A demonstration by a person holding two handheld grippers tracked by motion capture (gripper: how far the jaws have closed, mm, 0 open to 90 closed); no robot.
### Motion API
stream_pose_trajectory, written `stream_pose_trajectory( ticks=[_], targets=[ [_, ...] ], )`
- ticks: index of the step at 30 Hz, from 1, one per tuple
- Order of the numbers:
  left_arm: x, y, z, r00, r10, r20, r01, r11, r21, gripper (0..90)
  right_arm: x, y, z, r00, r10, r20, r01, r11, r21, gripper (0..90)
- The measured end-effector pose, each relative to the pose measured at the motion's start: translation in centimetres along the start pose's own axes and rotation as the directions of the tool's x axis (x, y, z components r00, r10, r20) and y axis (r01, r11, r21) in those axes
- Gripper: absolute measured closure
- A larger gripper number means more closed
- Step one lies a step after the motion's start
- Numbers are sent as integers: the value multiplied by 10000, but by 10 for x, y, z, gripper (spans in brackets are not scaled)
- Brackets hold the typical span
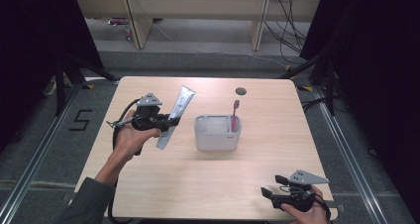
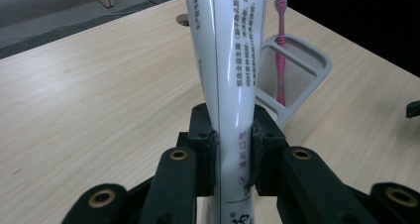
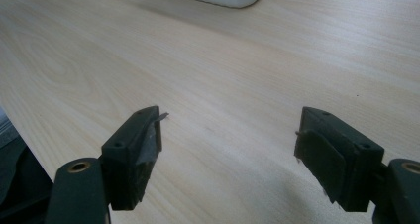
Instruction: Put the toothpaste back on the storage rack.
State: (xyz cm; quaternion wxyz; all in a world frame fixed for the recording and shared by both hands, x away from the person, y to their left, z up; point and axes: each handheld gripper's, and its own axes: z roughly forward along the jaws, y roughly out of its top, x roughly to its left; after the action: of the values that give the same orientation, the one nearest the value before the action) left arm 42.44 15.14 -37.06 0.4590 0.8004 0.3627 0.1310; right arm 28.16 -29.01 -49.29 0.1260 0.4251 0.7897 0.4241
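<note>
Right tool (image 1: 270, 191): nearest the camera in the high view, low over the near right edge of the tabletop (image 1: 208, 184); its jaws stand wide apart with nothing between them, as the right gripper view shows.
Left tool (image 1: 171, 123): held up at the left of the tabletop, its jaws clamped across a toothpaste tube (image 1: 176, 116) near the cap end.
Toothpaste tube: lifted clear of the wood, tilted, flat crimped end up and away from the person, just left of the holder.
Holder (image 1: 218, 140): grey, two compartments, mid tabletop; a pink toothbrush (image 1: 235, 114) stands upright in the right one, the left one looks free.
Step in hand: judged as carrying the tube to the free compartment.
Doing it well: bring the tube upright, cap end down, centre it over the free compartment, lower slowly clear of the toothbrush, and let go only once it rests inside.
Far edge: a round cable hole (image 1: 240, 91).
</note>
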Motion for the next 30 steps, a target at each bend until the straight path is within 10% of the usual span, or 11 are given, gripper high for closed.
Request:
stream_pose_trajectory(
  ticks=[30],
  targets=[
    [-28, 57, 38, 9997, 142, 200, -114, 9911, -1328, 750, 1, 0, 0, 9996, 206, -169, -207, 9998, -34, 261]
  ],
)
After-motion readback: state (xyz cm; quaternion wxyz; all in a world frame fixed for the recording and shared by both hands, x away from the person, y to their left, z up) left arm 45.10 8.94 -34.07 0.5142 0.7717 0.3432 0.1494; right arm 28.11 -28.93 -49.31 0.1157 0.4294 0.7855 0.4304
